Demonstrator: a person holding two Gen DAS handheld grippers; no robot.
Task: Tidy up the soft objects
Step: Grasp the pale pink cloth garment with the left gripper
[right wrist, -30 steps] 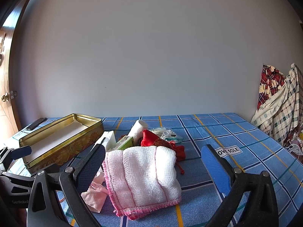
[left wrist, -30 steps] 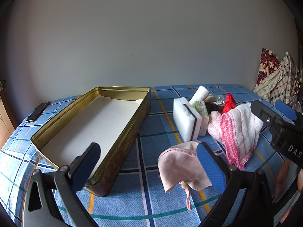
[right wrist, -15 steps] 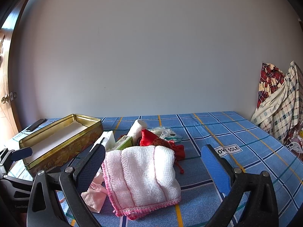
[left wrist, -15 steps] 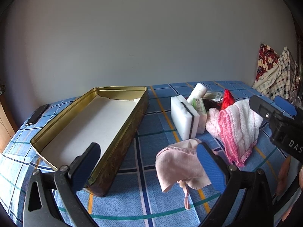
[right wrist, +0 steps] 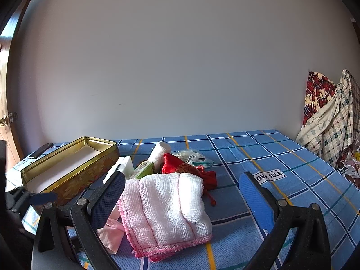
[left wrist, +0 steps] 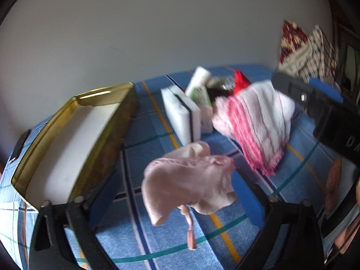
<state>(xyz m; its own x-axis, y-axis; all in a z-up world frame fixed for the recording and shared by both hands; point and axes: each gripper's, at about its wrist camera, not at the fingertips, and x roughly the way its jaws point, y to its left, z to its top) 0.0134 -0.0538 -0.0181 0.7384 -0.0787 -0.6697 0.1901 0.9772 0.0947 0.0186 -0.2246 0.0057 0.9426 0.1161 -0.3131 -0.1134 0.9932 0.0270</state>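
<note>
A pale pink cloth pouch with a tassel lies on the blue plaid bed sheet, between the spread fingers of my left gripper, which is open. A folded white and pink gauze towel lies between the fingers of my right gripper, open too; it also shows in the left wrist view. An open gold tin with a white lining stands to the left. A white sponge block, a bandage roll and a red pouch lie behind.
A green box and a clear plastic packet sit in the pile. A dark remote lies beyond the tin. Plaid clothes hang at the right. A grey wall runs behind the bed.
My left gripper has moved forward and down over the pink pouch, which now fills the space between its fingers. The right gripper has barely moved.
</note>
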